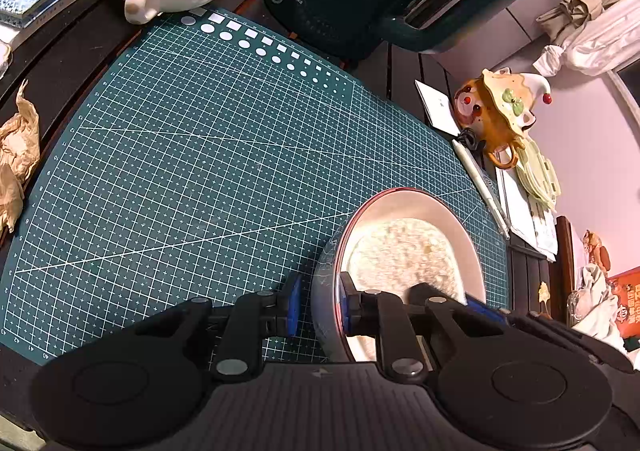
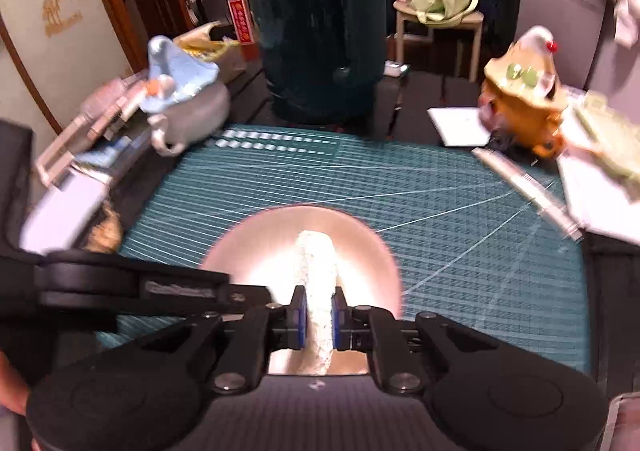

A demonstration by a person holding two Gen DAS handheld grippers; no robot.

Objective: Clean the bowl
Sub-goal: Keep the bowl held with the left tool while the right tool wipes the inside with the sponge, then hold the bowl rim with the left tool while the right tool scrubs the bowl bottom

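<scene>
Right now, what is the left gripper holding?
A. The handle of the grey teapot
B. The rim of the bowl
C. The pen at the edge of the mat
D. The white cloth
B: in the left wrist view the left gripper has one pad outside and one inside the wall of the bowl, closed on its rim, while the right gripper holds the white cloth inside it.

Pink bowl (image 1: 452, 219), green gridded mat (image 1: 200, 171)
</scene>
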